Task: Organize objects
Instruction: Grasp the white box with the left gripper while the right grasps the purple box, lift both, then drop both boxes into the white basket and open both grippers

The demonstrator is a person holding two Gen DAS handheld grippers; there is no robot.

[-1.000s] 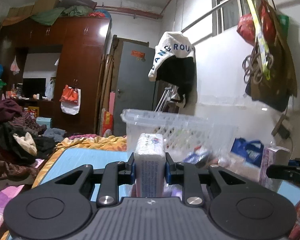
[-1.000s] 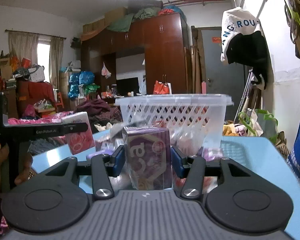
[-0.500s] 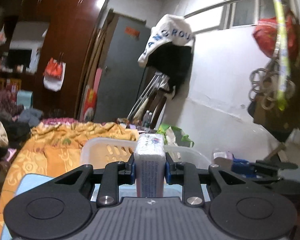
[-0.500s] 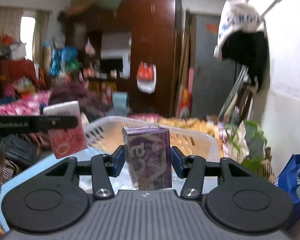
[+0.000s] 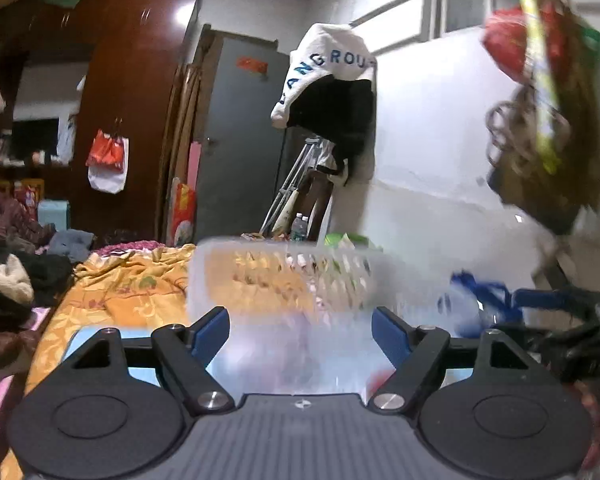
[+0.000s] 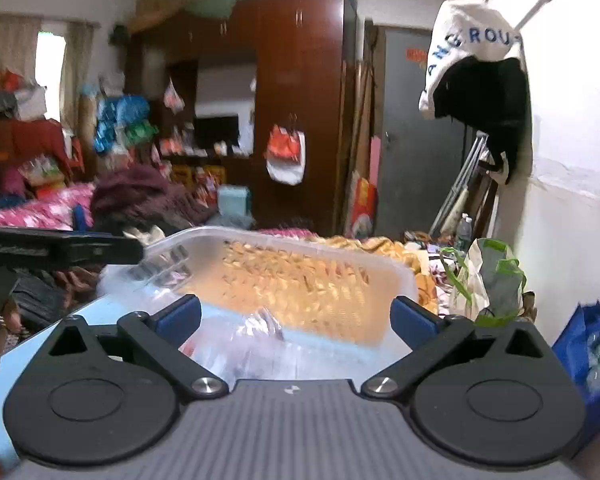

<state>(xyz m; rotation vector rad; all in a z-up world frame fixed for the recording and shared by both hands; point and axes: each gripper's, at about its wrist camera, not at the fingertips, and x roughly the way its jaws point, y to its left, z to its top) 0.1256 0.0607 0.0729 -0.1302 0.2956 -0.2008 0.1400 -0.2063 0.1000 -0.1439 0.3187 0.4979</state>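
Plastic basket (image 6: 276, 276) ahead of both tongs (opening, nothing between).

A light blue table (image 6: 52, 344) carries a clear plastic basket (image 6: 396, 276), which fills its middle toward 12 o'clock. Blurred packets lie inside the basket. At 10 o'clock beyond the table, an orange blanket (image 5: 128, 284) covers a bed.

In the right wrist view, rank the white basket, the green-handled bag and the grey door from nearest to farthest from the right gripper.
From the right gripper, whose jaws are opening with nothing between them:
1. white basket, straight ahead.
2. green-handled bag, right, by the wall.
3. grey door, far back, right of centre.
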